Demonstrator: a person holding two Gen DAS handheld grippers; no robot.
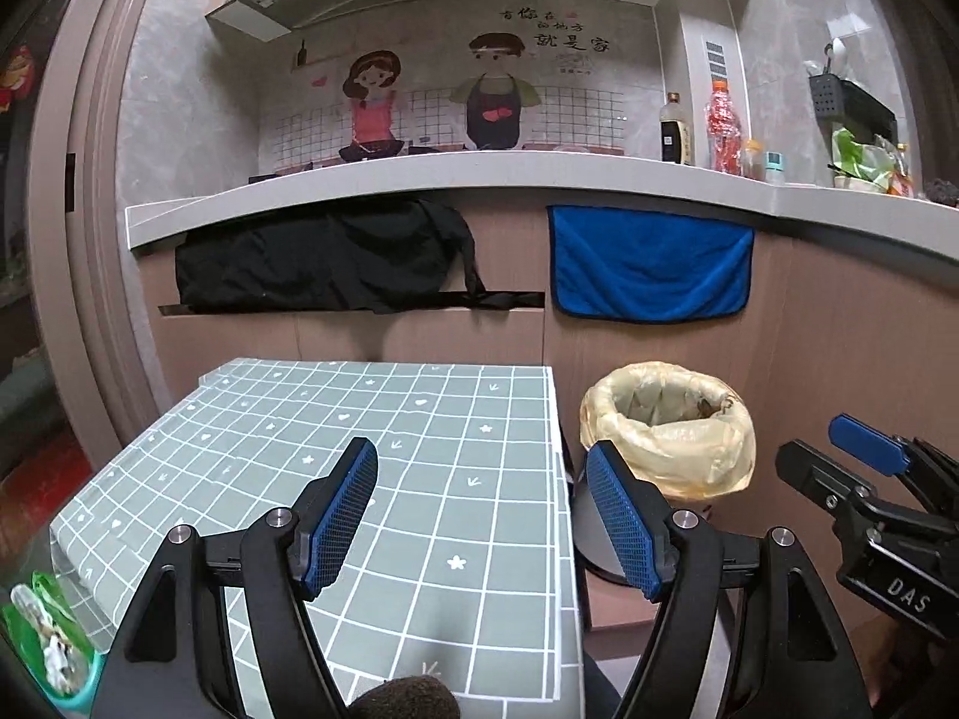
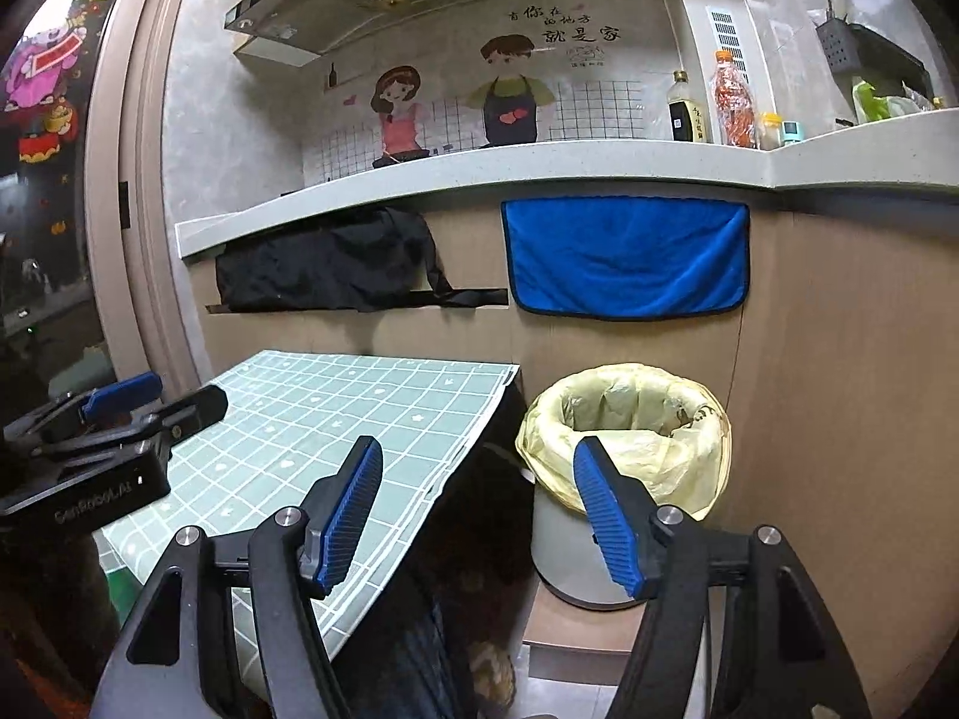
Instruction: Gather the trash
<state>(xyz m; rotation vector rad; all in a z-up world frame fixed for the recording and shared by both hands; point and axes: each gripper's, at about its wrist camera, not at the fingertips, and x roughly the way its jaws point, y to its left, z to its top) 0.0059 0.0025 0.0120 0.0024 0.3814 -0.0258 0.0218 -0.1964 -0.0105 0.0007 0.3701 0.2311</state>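
1. Left gripper (image 1: 479,515): held level above the table (image 1: 335,455), pointing at the cabinet front; blue-padded fingers (image 1: 341,515) spread wide, nothing between them.
2. Right gripper (image 2: 479,515): held level, straddling the table's right edge and the trash bin (image 2: 623,455); fingers spread wide, nothing between them.
3. Table: covered by a green grid-pattern cloth, standing against the cabinet under the counter (image 1: 455,180).
4. Trash bin: grey, lined with a yellowish bag (image 1: 671,425), on the floor just beside the table's right edge. Some brownish scraps show inside in the left view.
5. Green packet (image 1: 48,635): at the table's near left corner, beside the left gripper's arm; only the left view shows it clearly.
6. Left view only: the right gripper seen from the side at the right edge.
7. Right view only: the left gripper seen from the side over the table's left part; red and pink decorations (image 2: 42,66) on a dark door at far left.
8. Both views: black cloth (image 1: 323,257) and blue towel (image 1: 647,263) hanging from the counter edge; bottles (image 1: 701,126) on the counter.
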